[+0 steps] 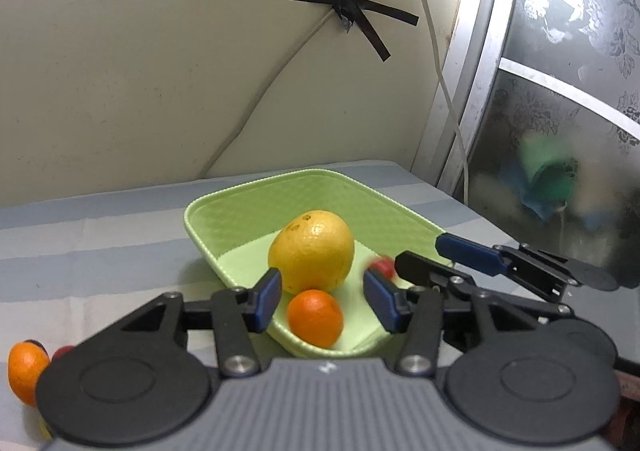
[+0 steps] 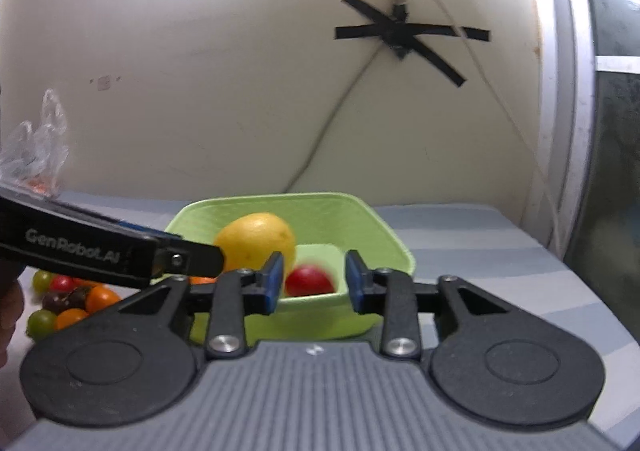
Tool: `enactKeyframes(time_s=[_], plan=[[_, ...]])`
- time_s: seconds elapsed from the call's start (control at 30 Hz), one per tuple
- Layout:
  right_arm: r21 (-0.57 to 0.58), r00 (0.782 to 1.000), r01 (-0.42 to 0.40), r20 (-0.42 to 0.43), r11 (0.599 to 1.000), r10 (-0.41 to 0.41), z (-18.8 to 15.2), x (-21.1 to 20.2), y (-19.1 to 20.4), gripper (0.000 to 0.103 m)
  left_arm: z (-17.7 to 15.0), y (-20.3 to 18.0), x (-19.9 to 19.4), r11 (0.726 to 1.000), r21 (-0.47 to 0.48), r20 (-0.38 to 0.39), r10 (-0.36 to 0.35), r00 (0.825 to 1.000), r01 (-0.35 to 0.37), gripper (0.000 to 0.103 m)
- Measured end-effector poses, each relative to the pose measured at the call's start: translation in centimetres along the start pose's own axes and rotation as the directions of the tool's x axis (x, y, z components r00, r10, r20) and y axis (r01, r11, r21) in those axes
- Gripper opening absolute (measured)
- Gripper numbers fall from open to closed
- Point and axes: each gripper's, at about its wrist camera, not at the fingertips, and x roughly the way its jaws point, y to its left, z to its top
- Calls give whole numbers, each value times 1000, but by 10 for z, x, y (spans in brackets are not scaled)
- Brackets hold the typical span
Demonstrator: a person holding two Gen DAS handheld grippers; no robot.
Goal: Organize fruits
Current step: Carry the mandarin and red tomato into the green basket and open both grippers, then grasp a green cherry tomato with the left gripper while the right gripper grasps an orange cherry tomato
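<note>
Both your tongs are parted and hold nothing: left gripper (image 1: 322, 301) wide open over the near rim of the green tray (image 1: 224, 207), right gripper (image 2: 314, 283) open at the tray's near wall. Already in the tray: large yellow citrus (image 1: 312, 257), small orange (image 1: 315, 317), red tomato (image 2: 309, 281), which looks blurred, so possibly rolling. Loose fruit waits on the striped cloth (image 2: 480, 243): a heap of cherry tomatoes (image 2: 64, 303) to your left, plus another small orange (image 1: 25, 373) at the left view's edge.

Handling guess: tomatoes are light, smooth and soft-skinned, so pinch across the widest part, gently; they roll. Oranges are firmer, with grippier peel.

Room: the tray rim is raised, so lift over it. Your two grippers are near each other at the tray, so mind crossing. Wall cable (image 1: 256, 99) hangs well behind. The right half of the cloth looks open.
</note>
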Motion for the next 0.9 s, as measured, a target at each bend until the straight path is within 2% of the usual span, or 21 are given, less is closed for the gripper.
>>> enactKeyframes(time_s=[0.07, 0.3, 0.43, 0.57, 0.73, 0.83, 0.9], plan=[[20, 1000, -1, 7, 1000, 1, 0, -3, -1, 46, -1, -1, -8, 1000, -5, 15, -2, 1000, 2, 56], [46, 997, -19, 80, 999, 15, 1, -22, -1, 46, -7, 10, -71, 999, -36, 111, -25, 993, 29, 56], [85, 992, -92, 91, 992, 84, 0, -39, 2, 45, -28, 37, -122, 998, -63, 154, 26, 988, -16, 56], [70, 986, -166, 44, 984, 163, -8, -49, 21, 45, -58, 79, -163, 979, -149, 135, 162, 977, -142, 56], [36, 969, -245, -39, 969, 246, -21, -45, 53, 45, -93, 122, -197, 933, -272, 101, 272, 957, -236, 55], [23, 954, -282, -100, 959, 283, -25, -37, 74, 45, -111, 134, -210, 918, -317, 103, 282, 954, -237, 55], [8, 946, -301, -123, 953, 300, -25, -35, 87, 45, -114, 135, -209, 925, -313, 101, 259, 960, -217, 52]])
